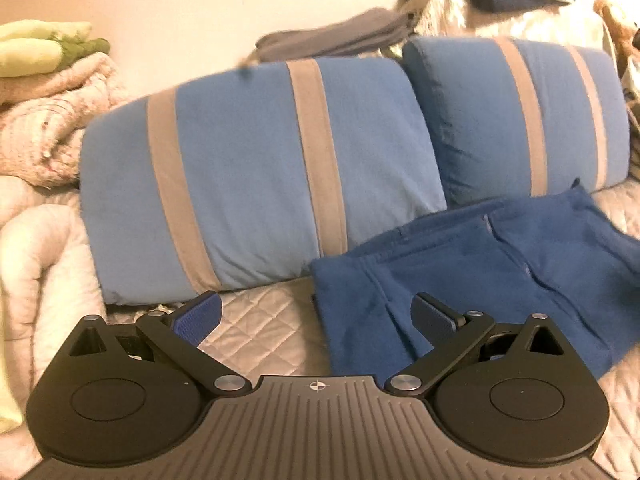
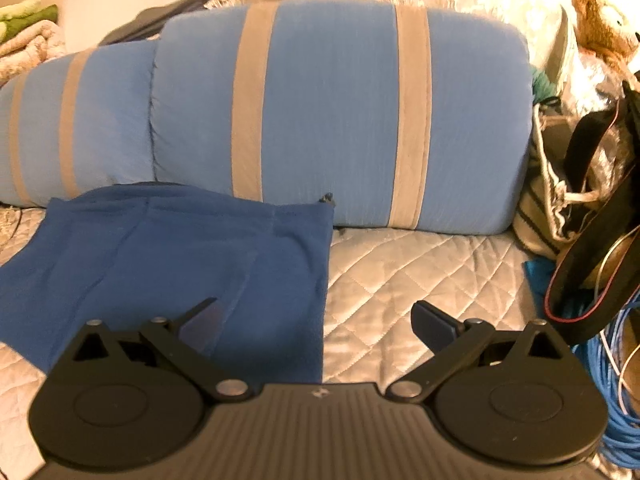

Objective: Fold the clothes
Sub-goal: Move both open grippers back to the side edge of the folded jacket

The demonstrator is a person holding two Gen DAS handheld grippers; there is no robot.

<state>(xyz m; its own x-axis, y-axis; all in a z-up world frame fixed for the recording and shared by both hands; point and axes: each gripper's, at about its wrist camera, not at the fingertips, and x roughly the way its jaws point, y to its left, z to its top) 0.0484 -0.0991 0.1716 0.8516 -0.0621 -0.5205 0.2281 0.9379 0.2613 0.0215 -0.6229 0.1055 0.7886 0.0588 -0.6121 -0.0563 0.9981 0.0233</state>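
A dark blue garment (image 1: 472, 276) lies folded flat on the quilted bedspread (image 1: 260, 336), in front of two blue striped pillows. In the left wrist view it is right of centre, and my left gripper (image 1: 316, 320) stands open just above its near left corner, holding nothing. The right wrist view shows the same blue garment (image 2: 172, 268) at the left. My right gripper (image 2: 316, 326) is open over the garment's near right edge, its left finger above the cloth and its right finger above bare quilt.
Two light blue pillows with grey stripes (image 1: 256, 184) (image 2: 340, 120) lean at the back. Pink and white blankets (image 1: 44, 136) are heaped at the left. Bags, a black strap and blue cables (image 2: 600, 280) crowd the right edge. More clothes (image 1: 460, 4) lie behind the pillows.
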